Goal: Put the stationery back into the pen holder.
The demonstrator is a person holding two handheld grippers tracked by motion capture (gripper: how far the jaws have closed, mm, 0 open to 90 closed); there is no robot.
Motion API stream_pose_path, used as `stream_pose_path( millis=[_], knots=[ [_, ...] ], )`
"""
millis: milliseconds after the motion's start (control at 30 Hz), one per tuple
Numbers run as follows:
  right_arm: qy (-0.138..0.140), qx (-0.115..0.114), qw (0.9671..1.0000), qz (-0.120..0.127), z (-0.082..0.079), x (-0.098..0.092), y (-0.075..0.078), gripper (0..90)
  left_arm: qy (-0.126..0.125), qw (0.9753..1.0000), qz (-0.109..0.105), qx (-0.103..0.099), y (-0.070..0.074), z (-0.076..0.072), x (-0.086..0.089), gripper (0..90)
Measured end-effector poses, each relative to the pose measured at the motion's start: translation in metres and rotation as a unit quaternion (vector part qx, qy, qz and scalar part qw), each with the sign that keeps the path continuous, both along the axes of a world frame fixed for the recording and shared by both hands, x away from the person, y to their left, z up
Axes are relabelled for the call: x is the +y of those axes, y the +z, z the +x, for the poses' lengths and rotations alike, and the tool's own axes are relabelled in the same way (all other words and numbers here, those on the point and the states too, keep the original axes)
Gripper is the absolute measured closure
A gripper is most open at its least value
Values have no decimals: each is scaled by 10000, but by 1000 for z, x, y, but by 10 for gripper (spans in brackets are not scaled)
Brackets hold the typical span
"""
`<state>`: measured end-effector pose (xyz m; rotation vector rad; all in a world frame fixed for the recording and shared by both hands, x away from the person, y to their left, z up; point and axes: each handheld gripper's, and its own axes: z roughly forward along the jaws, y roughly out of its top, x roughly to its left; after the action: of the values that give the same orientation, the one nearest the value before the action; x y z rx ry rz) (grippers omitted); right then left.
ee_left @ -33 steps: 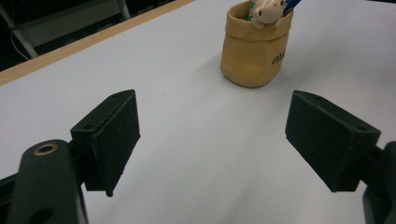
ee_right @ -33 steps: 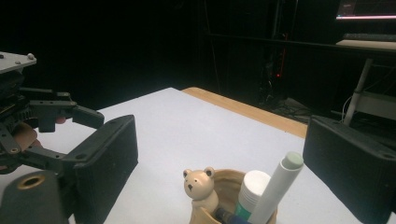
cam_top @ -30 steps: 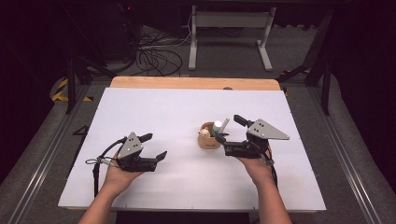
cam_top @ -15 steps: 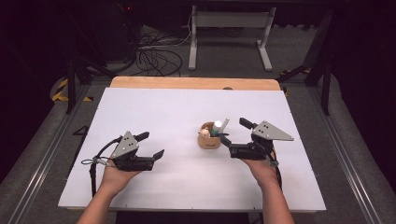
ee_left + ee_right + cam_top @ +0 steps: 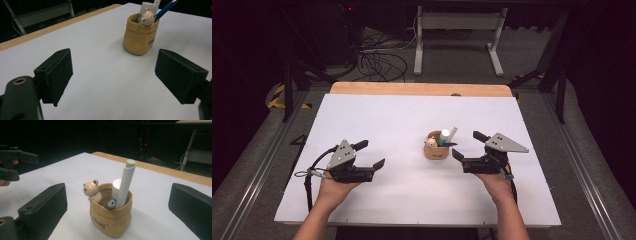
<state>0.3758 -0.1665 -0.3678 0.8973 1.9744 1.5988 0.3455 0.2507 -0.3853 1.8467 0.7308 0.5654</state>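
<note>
A dark room with cables on the floor and a metal stand at the back surrounds a white table [image 5: 412, 120] with a wooden strip along its far edge. In the high view, the left gripper [image 5: 373, 154] rests in the person's left hand [image 5: 333, 185] at the near left of the table, its jaws spread wide and holding nothing. The right gripper [image 5: 465, 145] sits in the right hand [image 5: 495, 181] at the near right, its jaws also wide apart and empty. A small tan pot [image 5: 436, 150] stands on the table just ahead of the right gripper's jaw tips and well apart from the left gripper's, with a white tube [image 5: 444, 135] and a blue pen [image 5: 449, 144] standing in it. In the left gripper view, the two black jaws stand wide with bare white table between them; the pot [image 5: 140, 40] stands beyond the tips, nearer the right-hand jaw, and a little bear figure [image 5: 147, 17] hangs on its rim beside the pen [image 5: 165, 10]. In the right gripper view, the pot [image 5: 111, 220] stands upright between the two widely parted jaws, touching neither. The bear [image 5: 91, 190] clings to the rim on the side of the left-hand jaw, and a white marker [image 5: 126, 182] leans upright inside next to the shorter tube [image 5: 116, 188]. The left gripper [image 5: 17, 165] shows farther off at the left edge.
</note>
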Motion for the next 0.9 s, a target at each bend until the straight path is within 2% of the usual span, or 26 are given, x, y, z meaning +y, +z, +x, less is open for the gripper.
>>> stream_pose_path(
  millis=[567,900],
  knots=[
    [-171,157,9997,-52,1,-18,-13,6,64,9999,-149,32,2,-2,8,140],
    [-177,290,9991,-251,0,-27,-20,4,80,9999,-145,8,1,-1,10,138]
  ],
)
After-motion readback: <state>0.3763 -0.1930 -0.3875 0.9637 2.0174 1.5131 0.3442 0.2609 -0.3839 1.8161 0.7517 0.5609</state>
